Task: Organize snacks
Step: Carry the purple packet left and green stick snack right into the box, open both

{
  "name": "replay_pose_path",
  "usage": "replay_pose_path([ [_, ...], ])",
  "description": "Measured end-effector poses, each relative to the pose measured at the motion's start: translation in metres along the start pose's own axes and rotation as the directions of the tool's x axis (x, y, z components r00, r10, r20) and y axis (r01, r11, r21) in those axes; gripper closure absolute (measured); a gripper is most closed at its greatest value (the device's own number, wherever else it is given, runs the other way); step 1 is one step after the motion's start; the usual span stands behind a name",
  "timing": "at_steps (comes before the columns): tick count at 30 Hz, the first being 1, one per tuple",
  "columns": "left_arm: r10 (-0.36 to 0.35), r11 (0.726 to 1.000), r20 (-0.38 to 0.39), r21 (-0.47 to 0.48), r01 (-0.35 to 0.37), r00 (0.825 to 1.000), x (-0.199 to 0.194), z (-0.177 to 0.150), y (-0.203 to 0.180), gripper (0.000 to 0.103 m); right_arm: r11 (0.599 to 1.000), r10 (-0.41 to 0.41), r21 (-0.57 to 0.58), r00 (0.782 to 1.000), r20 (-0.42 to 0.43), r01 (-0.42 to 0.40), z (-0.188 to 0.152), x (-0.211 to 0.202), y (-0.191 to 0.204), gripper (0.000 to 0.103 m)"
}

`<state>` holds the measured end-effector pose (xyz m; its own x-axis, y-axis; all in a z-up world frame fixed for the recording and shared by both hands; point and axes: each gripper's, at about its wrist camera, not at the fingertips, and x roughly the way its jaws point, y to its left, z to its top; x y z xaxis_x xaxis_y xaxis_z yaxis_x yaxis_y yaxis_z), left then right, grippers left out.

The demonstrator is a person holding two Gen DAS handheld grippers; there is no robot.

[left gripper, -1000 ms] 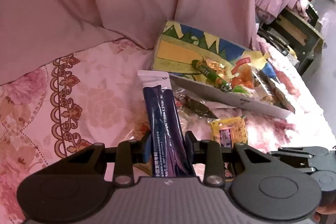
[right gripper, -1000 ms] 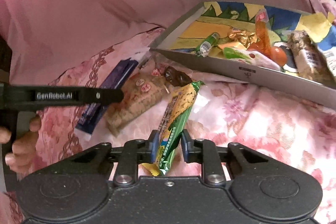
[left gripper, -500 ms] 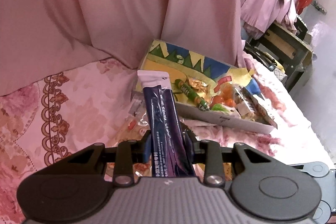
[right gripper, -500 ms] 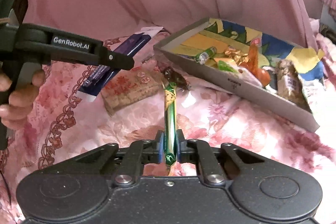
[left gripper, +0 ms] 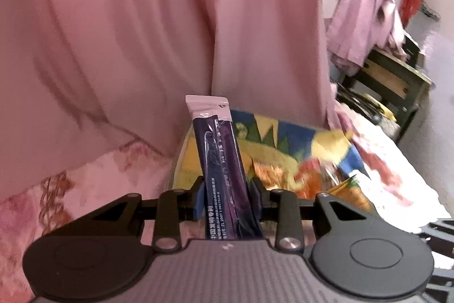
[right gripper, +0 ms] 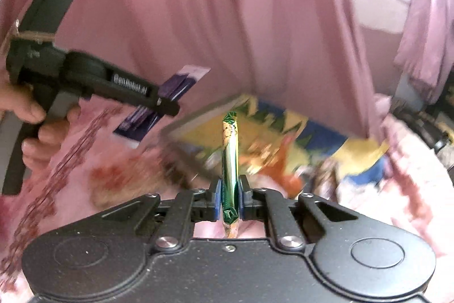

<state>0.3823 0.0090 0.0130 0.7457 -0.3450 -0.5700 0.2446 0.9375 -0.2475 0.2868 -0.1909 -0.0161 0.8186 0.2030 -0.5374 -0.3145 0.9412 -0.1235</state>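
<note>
The left gripper [left gripper: 227, 199] clamps a purple sachet [left gripper: 224, 175] upright before the colourful box [left gripper: 272, 144]; the right gripper [right gripper: 229, 196] pinches a green snack bar [right gripper: 230, 161] edge-on, above the floral bedspread [right gripper: 403, 189].

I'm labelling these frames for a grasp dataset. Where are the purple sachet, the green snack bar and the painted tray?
purple sachet [left gripper: 224, 161], left wrist view, middle of its dark printed face.
green snack bar [right gripper: 230, 161], right wrist view, shiny middle of the wrapper.
painted tray [left gripper: 266, 152], left wrist view, bare yellow floor.
</note>
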Motion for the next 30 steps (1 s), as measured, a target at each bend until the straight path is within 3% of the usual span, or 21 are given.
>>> replay_pose_path([
  [6, 0.03, 0.999, 0.031, -0.026, -0.029, 0.999, 0.039, 0.024, -0.001, 0.067, 0.996, -0.084, 0.012, 0.993, 0.077, 0.083, 0.028, 0.029, -0.033, 0.091],
  [11, 0.032, 0.999, -0.01, -0.03, -0.032, 0.999, 0.073, 0.024, -0.001, 0.067, 0.992, -0.118, 0.051, 0.99, 0.071, 0.114, 0.041, 0.061, -0.053, 0.091],
  [19, 0.018, 0.998, -0.075, 0.06, -0.014, 0.997, 0.102, 0.007, -0.011, 0.067, 0.993, -0.083, 0.084, 0.997, 0.012, 0.081, 0.03, 0.095, -0.055, 0.091],
  [30, 0.041, 0.998, -0.11, 0.053, -0.035, 0.993, 0.118, -0.003, -0.011, 0.067, 0.994, -0.055, 0.097, 0.998, -0.017, 0.056, 0.017, 0.111, -0.048, 0.091],
])
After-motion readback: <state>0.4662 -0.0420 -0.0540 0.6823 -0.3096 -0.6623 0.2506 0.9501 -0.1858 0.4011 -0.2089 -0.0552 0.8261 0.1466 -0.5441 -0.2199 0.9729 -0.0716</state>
